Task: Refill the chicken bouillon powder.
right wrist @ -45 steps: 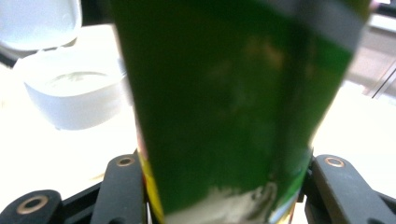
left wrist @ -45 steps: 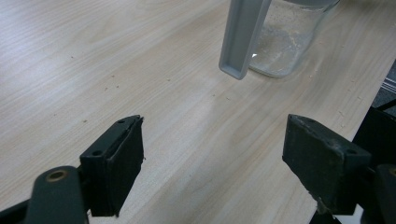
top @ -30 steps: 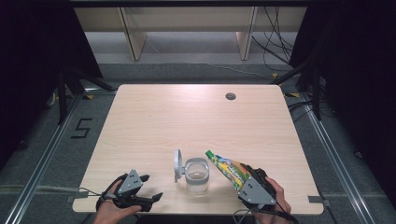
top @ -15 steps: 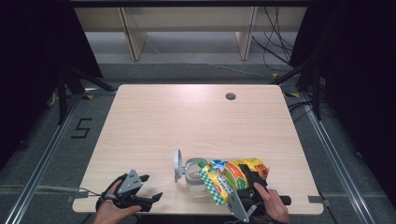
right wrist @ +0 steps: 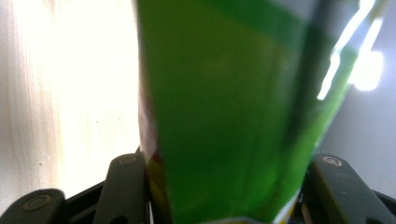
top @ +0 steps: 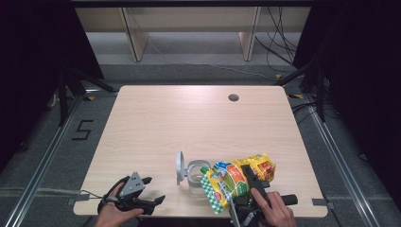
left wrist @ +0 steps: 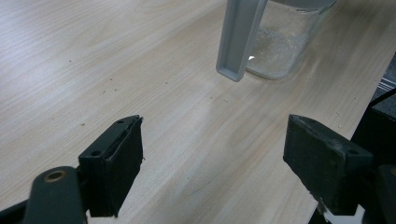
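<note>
Gripping a colourful refill pouch [top: 236, 178] between the fingers of my right gripper [top: 244, 191], I hold it lying almost level near the front edge of the table [top: 189, 118], its green checked end toward me and its yellow end pointing off to the right. In the right gripper view the pouch's green face [right wrist: 233, 112] sits squarely between the two black fingers [right wrist: 127, 186], which press on it from either side. Just to the left of the pouch stands a clear glass jar [top: 194, 174] with its grey lid [top: 179, 166] flipped up on its left side; the pouch's upper edge lies against or just over the jar's rim, though I cannot tell whether they touch. My left gripper [top: 153, 191] rests low at the front left of the table, well apart from the jar, its fingers [left wrist: 114, 168] spread wide with nothing between them. From the left gripper view I see the jar [left wrist: 280, 42] with a little pale residue at its bottom and the hanging lid [left wrist: 239, 39] in front of it.
</note>
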`<state>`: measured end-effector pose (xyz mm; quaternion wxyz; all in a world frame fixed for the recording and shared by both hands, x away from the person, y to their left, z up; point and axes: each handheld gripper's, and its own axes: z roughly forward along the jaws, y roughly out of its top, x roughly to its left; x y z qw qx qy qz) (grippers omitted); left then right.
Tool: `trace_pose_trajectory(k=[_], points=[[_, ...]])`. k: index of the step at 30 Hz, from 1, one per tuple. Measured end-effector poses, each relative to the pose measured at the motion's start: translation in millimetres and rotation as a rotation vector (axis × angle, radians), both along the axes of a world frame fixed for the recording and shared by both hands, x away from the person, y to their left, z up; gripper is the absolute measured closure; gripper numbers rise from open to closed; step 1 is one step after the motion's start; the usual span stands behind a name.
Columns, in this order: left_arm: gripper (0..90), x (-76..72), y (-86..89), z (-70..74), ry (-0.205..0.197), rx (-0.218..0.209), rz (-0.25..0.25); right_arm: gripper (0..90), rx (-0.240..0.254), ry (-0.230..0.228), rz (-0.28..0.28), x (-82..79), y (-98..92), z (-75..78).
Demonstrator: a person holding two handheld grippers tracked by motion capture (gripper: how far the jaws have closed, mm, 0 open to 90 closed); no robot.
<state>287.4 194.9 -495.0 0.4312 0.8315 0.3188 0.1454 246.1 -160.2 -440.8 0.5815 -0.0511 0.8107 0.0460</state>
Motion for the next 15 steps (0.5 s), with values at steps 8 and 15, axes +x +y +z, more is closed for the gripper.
trace_pose_trajectory(k=[8,15], points=[[19.2,1.6,3.4,0.4,-0.005,0.039,-0.013,51.6,-0.08,-0.04,0.009,-1.8,3.6,-4.2],[19.2,-0.3,-0.3,-1.9,0.016,-0.004,0.015,51.6,-0.098,-0.061,-0.001,-2.5,1.7,-1.8]])
